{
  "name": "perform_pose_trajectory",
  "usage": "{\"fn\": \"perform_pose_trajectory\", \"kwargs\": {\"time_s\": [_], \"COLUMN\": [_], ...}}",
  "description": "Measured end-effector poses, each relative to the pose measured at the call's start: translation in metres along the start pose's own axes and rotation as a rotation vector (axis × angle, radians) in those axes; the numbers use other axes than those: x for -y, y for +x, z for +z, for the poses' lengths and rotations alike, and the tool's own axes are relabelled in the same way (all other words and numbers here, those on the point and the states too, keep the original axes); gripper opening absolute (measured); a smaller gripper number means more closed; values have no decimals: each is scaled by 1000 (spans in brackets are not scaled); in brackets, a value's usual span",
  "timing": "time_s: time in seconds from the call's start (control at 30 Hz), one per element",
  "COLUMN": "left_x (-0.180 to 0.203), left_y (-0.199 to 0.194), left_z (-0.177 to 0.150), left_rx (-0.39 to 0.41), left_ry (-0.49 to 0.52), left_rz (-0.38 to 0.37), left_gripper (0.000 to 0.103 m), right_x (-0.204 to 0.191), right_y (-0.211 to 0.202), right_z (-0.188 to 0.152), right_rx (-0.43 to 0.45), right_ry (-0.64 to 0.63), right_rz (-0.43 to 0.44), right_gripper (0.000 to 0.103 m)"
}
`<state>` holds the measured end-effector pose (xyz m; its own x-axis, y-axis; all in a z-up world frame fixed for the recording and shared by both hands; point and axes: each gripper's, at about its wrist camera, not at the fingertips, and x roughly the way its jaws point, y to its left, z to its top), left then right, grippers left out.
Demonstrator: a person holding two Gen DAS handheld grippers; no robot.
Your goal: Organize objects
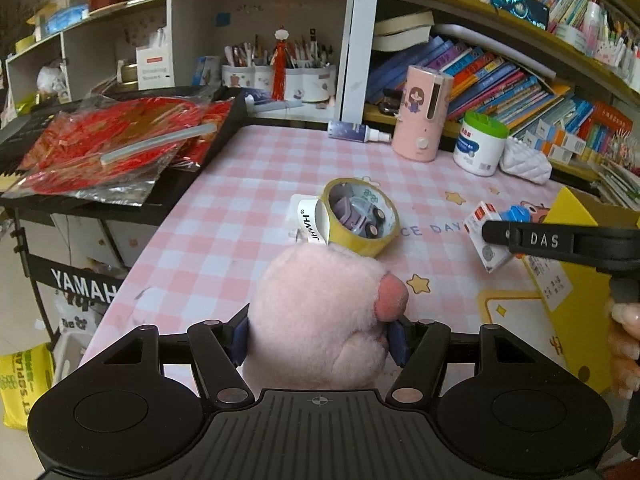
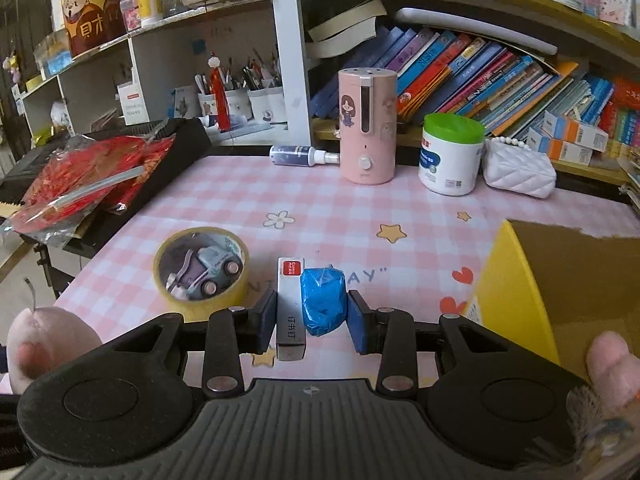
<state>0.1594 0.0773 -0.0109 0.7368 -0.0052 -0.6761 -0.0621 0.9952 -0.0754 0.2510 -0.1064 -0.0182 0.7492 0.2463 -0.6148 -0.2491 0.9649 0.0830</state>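
My left gripper point(image 1: 320, 334) is shut on a pink plush toy point(image 1: 320, 320), its blue pads pressing both sides above the pink checked tabletop point(image 1: 248, 184). Beyond it lies a yellow tape roll point(image 1: 360, 218) with a small toy car inside. My right gripper point(image 2: 312, 322) is shut on a white staple box point(image 2: 290, 304) and a blue wrapped lump point(image 2: 323, 304), held side by side. In the left wrist view, a black finger point(image 1: 536, 239) of the right gripper shows with that white box point(image 1: 488, 248). An open yellow carton point(image 2: 520, 280) stands just to the right.
A pink humidifier point(image 2: 367, 124), a green-lidded white jar point(image 2: 450, 156), a white quilted purse point(image 2: 518, 170) and a spray bottle point(image 2: 300, 155) line the table's back edge. Red foil packets point(image 2: 92, 176) lie on a black keyboard at the left. Bookshelves stand behind.
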Motion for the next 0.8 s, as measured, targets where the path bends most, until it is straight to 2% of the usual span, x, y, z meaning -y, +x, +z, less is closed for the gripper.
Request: {"fn": "perform_pose_trajectory", "kwargs": {"time_s": [0.47,0.6,0.67,0.7,0.73,0.8], "left_x": [-2,-1,-1,-1,-1,-1], "left_y": [-18,-23,-25,-26,-27,-28], "left_z": [-21,-26,-28,-29,-29,-30], "left_rx": [-11,-13,-14,-15,-16,-18], "left_ry": [8,15,17,18,17,16], "left_rz": [-29,-33,-32,-31,-30,-28], "left_gripper": [63,64,64,64,64,64], "right_x": [-10,-14,-14,-14,-13,-10], "right_y": [-19,-9,-8,-9,-11,-15], "right_z": [-35,-50,-55,-57,-57,-57], "right_rx": [-48,-142,-167,-166,-158,-140], "right_ry": [-21,-34,-16,-13,-8,13], "right_rz": [-19,18,17,4,-5,-11], "right_gripper": [34,35,39,51,58,57]}}
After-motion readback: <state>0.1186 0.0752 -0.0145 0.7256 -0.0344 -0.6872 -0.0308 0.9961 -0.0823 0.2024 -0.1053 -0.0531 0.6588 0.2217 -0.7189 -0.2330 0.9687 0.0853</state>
